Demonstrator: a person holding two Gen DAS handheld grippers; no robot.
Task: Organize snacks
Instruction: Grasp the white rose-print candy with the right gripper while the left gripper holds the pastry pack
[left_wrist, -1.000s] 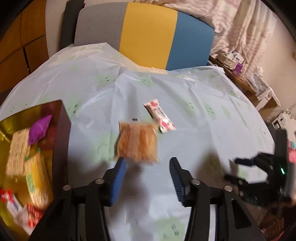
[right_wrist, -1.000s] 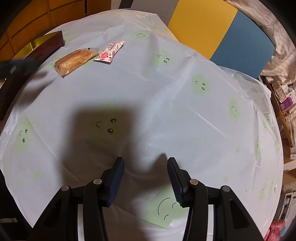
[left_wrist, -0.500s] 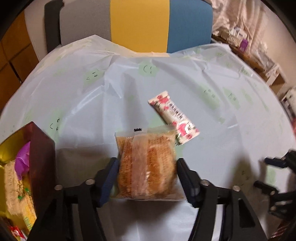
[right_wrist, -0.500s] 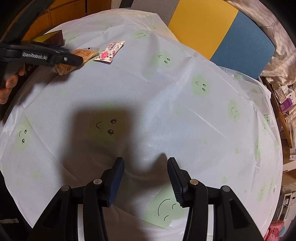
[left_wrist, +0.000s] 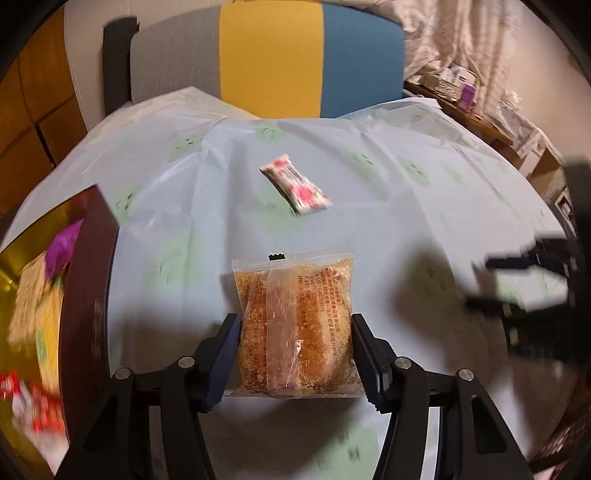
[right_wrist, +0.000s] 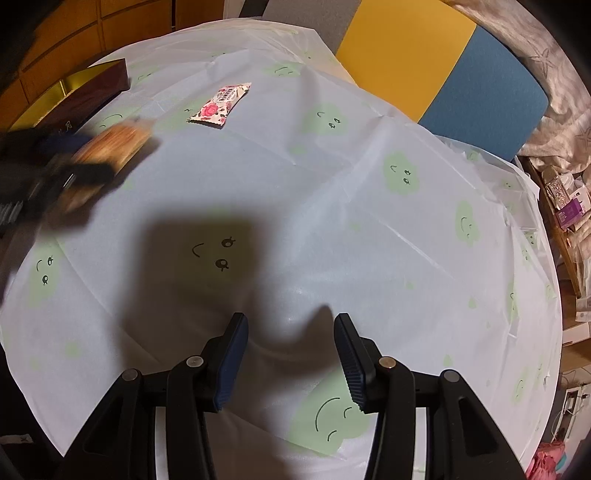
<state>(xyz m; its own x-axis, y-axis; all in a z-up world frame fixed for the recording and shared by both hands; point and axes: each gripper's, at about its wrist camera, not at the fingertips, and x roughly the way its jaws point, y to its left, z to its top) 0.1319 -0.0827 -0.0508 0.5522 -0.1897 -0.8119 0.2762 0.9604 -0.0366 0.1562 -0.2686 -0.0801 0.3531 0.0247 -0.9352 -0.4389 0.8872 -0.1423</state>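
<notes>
Golden-brown, the crumbly cake in its clear packet (left_wrist: 293, 325) sits between the fingers of the left claw (left_wrist: 294, 356), whose pads touch its two sides; the jaws widened moments ago. It lies on the desk (left_wrist: 388, 229) beside the gold-lined box (left_wrist: 88, 280). A pink floral snack packet (left_wrist: 295, 183) lies beyond. The right claw (right_wrist: 290, 363) hovers released, empty.
</notes>
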